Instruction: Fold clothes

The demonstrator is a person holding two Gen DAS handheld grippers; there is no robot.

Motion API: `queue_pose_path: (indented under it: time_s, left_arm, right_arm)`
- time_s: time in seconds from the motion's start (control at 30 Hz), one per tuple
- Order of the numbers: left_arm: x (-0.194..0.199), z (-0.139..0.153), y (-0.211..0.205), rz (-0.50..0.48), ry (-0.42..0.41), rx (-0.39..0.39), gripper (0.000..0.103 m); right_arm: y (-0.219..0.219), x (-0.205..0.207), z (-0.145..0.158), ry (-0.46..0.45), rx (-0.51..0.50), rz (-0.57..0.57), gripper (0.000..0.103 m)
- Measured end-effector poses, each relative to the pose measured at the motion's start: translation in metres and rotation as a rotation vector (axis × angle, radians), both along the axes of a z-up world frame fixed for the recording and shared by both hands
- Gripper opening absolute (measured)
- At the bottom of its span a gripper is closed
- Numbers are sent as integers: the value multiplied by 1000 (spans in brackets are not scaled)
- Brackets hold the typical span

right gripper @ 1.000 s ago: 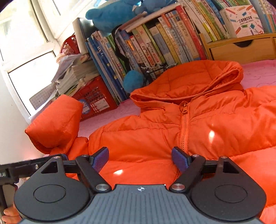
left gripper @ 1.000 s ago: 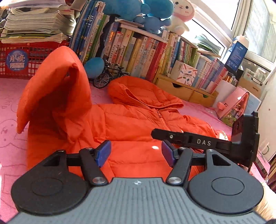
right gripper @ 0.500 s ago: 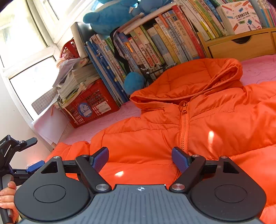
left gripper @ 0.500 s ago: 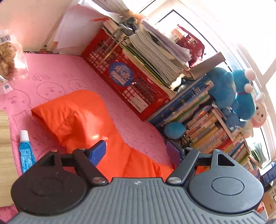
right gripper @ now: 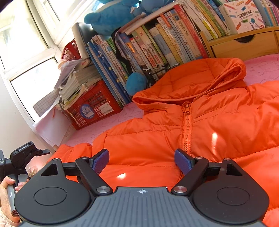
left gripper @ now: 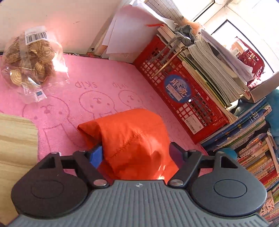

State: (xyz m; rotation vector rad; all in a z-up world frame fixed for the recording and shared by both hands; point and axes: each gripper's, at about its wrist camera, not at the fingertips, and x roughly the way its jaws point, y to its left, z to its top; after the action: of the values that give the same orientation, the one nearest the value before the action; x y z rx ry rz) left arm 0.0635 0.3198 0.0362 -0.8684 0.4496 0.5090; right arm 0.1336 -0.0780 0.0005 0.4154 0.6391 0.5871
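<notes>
Jacket (right gripper: 200, 132): orange, puffy, zipped up, lying front side up on the pink cloth (left gripper: 104, 90); hood (right gripper: 195, 82) toward the books.
Zip (right gripper: 187, 129): closed, running down the middle of the chest toward the right gripper.
Sleeve (left gripper: 129, 138): orange, raised in a bump above the cloth, cuff end pointing to the left in the left wrist view.
Left gripper (left gripper: 135, 153): around the sleeve; fingers (left gripper: 95, 156) have just been closing, with the sleeve between them; blue pad touching the fabric on one side, other pad half hidden behind the bulge; full clench cannot be told.
Right gripper (right gripper: 142, 160): low over the jacket's chest, just beside the zip; fingers (right gripper: 101, 159) released, wide apart, nothing between the pads.
Hand (right gripper: 7, 190): at the left edge of the right wrist view, gripping the handle of the left gripper.
Cloth: pink, printed with round faces and the word "skip", covering the bench (left gripper: 15, 145); bare wood showing at one corner.
Bag (left gripper: 29, 59): clear plastic, golden round pieces inside, on the cloth near the wall, well apart from the sleeve.
Crate (left gripper: 181, 94): red plastic, round blue label, beside the sleeve; papers and booklets piled on top.
Books (right gripper: 157, 52): row standing behind the hood.
Plush toy (right gripper: 111, 15): blue, on top of the books.
Small bicycle (right gripper: 157, 73): model, between the books and the hood.
Drawer box (right gripper: 244, 45): wooden, right of the books.
</notes>
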Motion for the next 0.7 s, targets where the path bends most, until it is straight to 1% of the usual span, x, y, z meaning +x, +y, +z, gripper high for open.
queue_pose_path:
  time_s: [0.03, 0.07, 0.13, 0.17, 0.2, 0.23, 0.3, 0.33, 0.4, 0.43, 0.5, 0.57, 0.6, 0.67, 0.7]
  left_arm:
    - [7, 4, -8, -61, -21, 14, 40]
    - [13, 10, -19, -135, -51, 40, 37]
    - [16, 29, -54, -342, -143, 149, 37]
    - [16, 39, -77, -455, -170, 219, 38]
    - [15, 45, -101, -561, -177, 289, 38]
    - [14, 50, -127, -673, -173, 363, 40]
    - [10, 46, -170, -846, -145, 460, 41]
    - [8, 40, -188, -918, -119, 492, 42]
    - [3, 24, -221, -1059, -57, 549, 42]
    - [-2, 16, -234, -1113, -34, 577, 42]
    - [-11, 2, -258, -1206, 4, 638, 44]
    - [-24, -3, -267, -1222, 0, 718, 52]
    - [-30, -3, -269, -1225, -2, 744, 52]
    - [-39, 6, -259, -1192, -43, 736, 53]
    - [-42, 13, -252, -1159, -72, 728, 56]
  right_arm:
    - [-1, 0, 0, 1, 6, -1, 82]
    - [-2, 0, -1, 2, 16, -2, 82]
    - [-6, 1, -2, 3, 46, -10, 81]
    - [-11, 0, -3, -1, 73, -25, 81]
    - [-18, -1, -3, -11, 113, -48, 81]
    - [-27, -3, -4, -22, 159, -82, 81]
    - [-48, -8, -9, -45, 271, -194, 83]
    - [-58, -10, -11, -50, 324, -250, 83]
    - [-75, -6, -17, -25, 407, -335, 83]
    - [-80, -4, -20, -14, 435, -346, 83]
    - [-81, -1, -23, -4, 444, -349, 83]
    - [-76, 0, -21, -12, 401, -342, 84]
    - [-74, 1, -20, -16, 385, -338, 84]
    - [-74, 1, -19, -17, 377, -332, 85]
    - [-74, 2, -20, -15, 383, -333, 85]
